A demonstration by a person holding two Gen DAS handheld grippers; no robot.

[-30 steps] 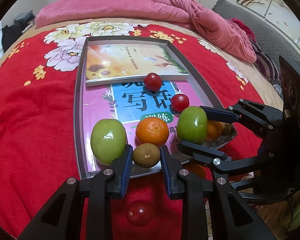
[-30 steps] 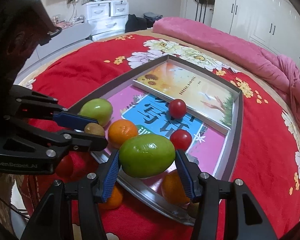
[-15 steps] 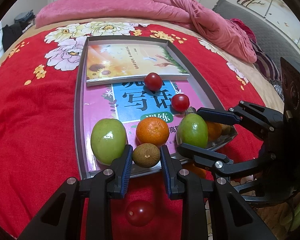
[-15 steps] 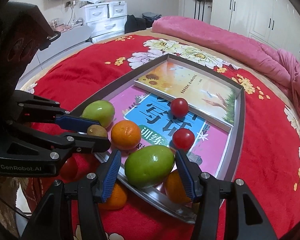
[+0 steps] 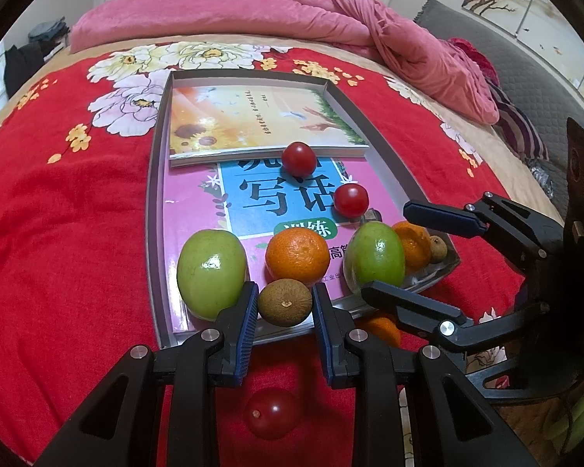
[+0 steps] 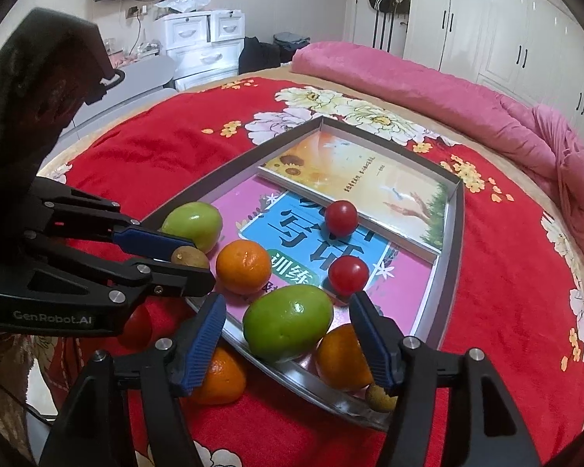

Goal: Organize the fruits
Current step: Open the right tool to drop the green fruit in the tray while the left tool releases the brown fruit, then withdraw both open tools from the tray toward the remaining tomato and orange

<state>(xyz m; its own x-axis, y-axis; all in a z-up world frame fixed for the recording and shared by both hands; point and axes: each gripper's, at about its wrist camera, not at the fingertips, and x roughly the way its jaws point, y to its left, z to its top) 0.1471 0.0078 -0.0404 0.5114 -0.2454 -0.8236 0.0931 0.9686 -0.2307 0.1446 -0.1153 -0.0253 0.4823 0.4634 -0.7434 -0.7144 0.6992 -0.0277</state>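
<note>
Right claw [image 6: 288,346] is noted spread, having just been opening around the green fruit [image 6: 288,323] resting in the tray [image 6: 453,241]; withdrawal is best made straight back, neighbouring fruit left unnudged.

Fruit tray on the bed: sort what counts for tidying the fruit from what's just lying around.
For the job:
- tray
- two green fruits
- oranges
- cherry tomatoes
- small brown fruit, held in the left tool
- right tool, just opening

Lying about:
- two books
- pink quilt
- drawers
</note>
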